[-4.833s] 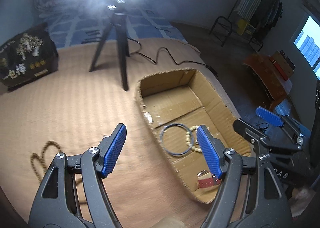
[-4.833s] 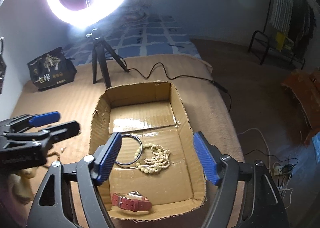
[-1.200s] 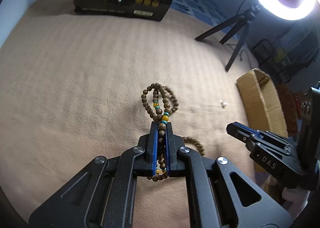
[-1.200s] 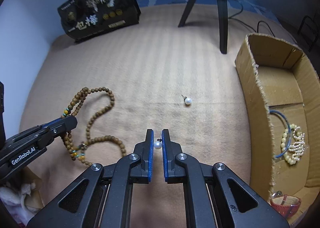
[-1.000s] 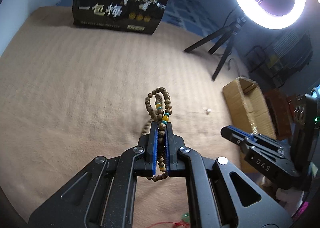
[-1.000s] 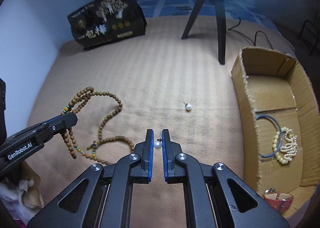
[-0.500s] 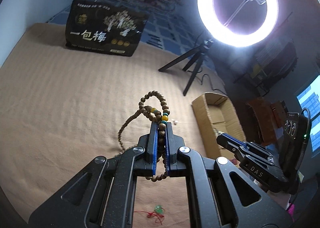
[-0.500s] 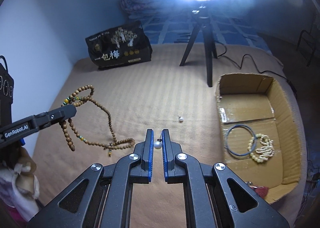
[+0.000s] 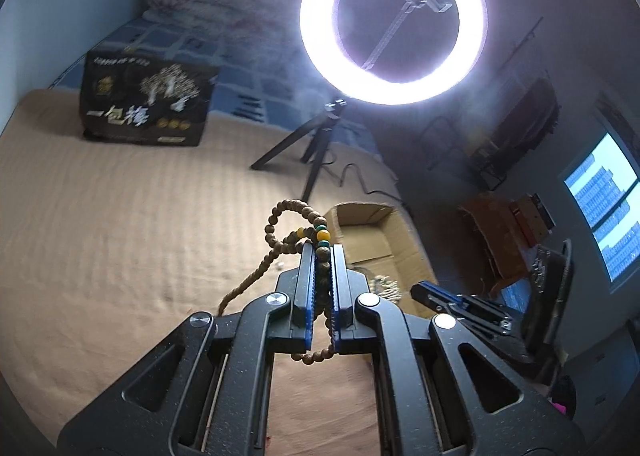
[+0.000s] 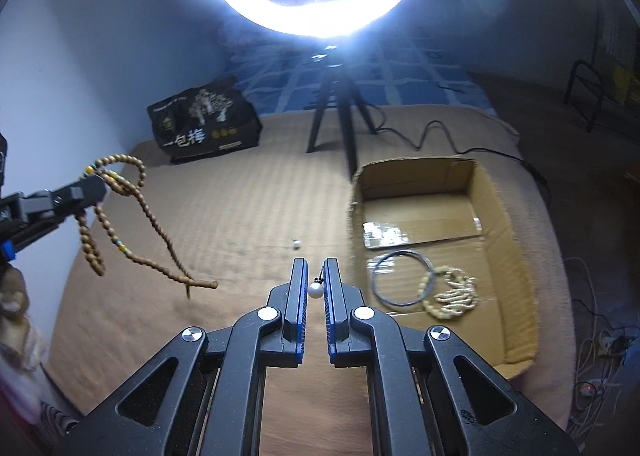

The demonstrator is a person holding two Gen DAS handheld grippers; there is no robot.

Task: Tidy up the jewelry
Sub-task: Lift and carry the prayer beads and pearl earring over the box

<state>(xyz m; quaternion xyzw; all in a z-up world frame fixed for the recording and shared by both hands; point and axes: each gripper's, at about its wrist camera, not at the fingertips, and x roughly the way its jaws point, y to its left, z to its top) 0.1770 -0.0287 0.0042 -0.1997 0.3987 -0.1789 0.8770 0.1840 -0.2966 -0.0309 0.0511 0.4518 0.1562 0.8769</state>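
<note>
- My left gripper (image 9: 323, 252) is clamped on the wooden bead necklace (image 9: 280, 240); the blue pads (image 9: 308, 288) pinch several strands, and a loop with green and yellow beads stands above the tips.
- From the right wrist view, I see the same necklace (image 10: 120, 212) lifted clear of the tan bedcover (image 10: 240, 208), its long strands hanging and swinging below the left gripper (image 10: 96, 186); motion blur softens the lowest beads.
- My right gripper (image 10: 315, 268) holds a pearl earring (image 10: 315, 289) between its narrow-set pads, the white bead sitting a little behind the tips with its dark hook pointing forward.
- A second pearl earring (image 10: 296, 243) lies loose on the bedcover, ahead of the right gripper and just left of the cardboard box (image 10: 516, 256).
- The box stands open on the bedcover, right of centre. Inside it, I see a dark bangle (image 10: 376, 284) lying flat on the floor of the box, with a cream bead bracelet (image 10: 456, 292) touching its right edge.
- In the left wrist view, the box (image 9: 404, 240) appears just beyond the necklace loop, and the right gripper (image 9: 424, 290) enters from the lower right.
- Behind the work area a lit ring light (image 9: 394, 20) rises on a black tripod (image 10: 340, 116), and a black printed bag (image 9: 144, 104) stands at the far left of the bedcover.
</note>
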